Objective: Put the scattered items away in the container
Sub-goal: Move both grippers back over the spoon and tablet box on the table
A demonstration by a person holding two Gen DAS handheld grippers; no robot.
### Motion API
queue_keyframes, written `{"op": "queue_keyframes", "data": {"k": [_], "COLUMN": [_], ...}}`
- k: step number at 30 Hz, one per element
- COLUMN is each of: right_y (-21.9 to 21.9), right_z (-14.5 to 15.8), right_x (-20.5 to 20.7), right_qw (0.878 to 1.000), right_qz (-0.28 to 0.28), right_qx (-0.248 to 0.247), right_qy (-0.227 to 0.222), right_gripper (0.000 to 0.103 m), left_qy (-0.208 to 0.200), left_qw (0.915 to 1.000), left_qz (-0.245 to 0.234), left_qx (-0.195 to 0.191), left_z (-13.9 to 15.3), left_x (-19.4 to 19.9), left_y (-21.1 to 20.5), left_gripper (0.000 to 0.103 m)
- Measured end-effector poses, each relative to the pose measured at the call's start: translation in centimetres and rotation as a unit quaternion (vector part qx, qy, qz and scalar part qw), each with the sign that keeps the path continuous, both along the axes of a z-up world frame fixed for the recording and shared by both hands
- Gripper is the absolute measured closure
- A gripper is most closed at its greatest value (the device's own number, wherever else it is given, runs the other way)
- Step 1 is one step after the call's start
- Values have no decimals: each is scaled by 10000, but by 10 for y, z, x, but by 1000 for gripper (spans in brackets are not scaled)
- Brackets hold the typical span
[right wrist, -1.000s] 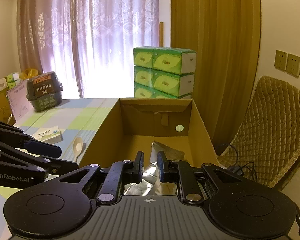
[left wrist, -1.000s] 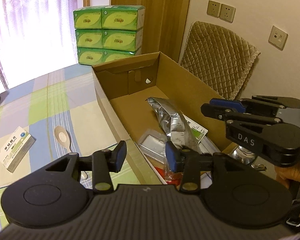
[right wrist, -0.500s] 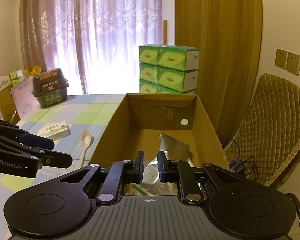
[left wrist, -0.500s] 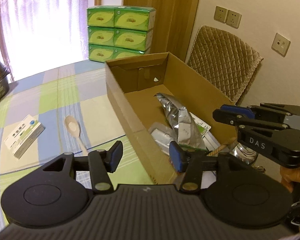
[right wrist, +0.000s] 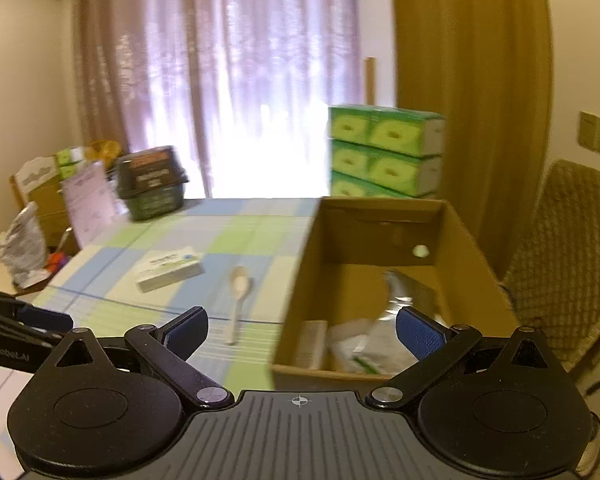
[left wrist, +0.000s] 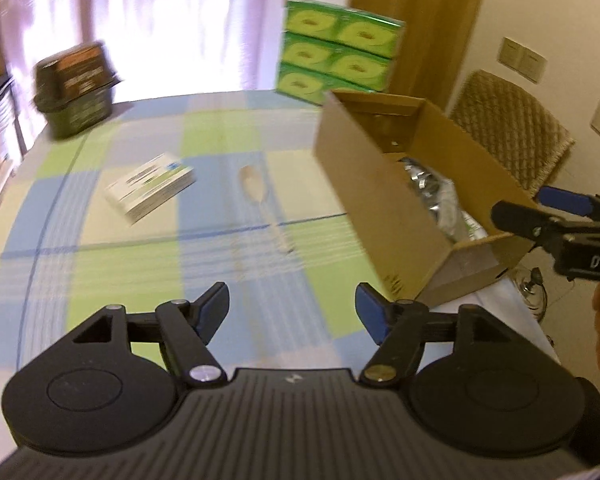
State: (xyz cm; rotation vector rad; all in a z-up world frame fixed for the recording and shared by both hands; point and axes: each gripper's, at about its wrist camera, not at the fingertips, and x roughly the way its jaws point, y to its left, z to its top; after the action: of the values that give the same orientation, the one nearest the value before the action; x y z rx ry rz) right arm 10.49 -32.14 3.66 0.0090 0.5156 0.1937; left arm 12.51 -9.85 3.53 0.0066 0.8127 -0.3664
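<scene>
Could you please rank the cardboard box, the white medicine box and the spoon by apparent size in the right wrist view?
1. Cardboard box, clearly largest, though also nearest.
2. White medicine box.
3. Spoon, longer but much slimmer than the medicine box.

Background items, table and room.
Stacked green tissue boxes [right wrist: 384, 150] stand behind the table; dark lidded plastic bin [left wrist: 76, 88] at far edge; quilted tan chair [right wrist: 572, 256]; sheer pink curtain [right wrist: 236, 80].
</scene>
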Motion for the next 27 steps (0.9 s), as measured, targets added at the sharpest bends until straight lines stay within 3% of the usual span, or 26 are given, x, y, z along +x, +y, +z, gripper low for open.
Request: {"op": "queue_keyframes", "data": {"k": [14,27], "right_y": [87,137], "right_z": [-7,-34], "right_x": [-9,31], "right_qw": [9961,9898], "right_qz": [829,1220], "right_qx": [-276,-527], "right_qy": [142,515], "right_gripper": [0,0], "left_qy": [29,-19], "left_qw": [9965,9962], "left_qz": [834,872], "left_qx": [-65,34], "left_z": [-9,-22], "left_x": [-36,-8], "left_y": [102,153], "left_gripper": [33,24]}}
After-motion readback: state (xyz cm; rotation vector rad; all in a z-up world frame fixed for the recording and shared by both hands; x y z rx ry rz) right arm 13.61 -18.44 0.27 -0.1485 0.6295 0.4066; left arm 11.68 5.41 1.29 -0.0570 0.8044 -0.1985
